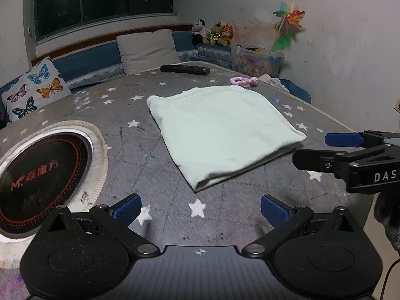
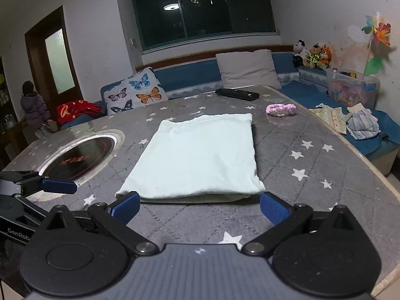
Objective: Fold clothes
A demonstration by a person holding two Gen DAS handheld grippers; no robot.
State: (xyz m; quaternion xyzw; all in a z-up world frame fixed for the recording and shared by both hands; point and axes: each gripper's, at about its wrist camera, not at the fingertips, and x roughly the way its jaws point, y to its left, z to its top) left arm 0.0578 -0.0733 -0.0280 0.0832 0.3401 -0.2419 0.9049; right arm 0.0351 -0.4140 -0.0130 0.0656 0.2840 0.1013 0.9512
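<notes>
Cloth point(image 2: 197, 155) is laid folded on the table point(image 2: 312, 165), just ahead of the right gripper point(image 2: 200, 206). Left gripper point(image 1: 201, 208) is set further off, cloth ahead-right. Both are spread wide, nothing pinched. Long axis runs away from the right gripper.

A pale mint-green garment point(image 1: 220, 130) lies folded into a flat, roughly rectangular stack on the grey star-patterned surface point(image 1: 175, 200). Its layers show along the near edge, where the fold is rounded and slightly puffed. The top is smooth with faint creases, and nothing rests on it.
</notes>
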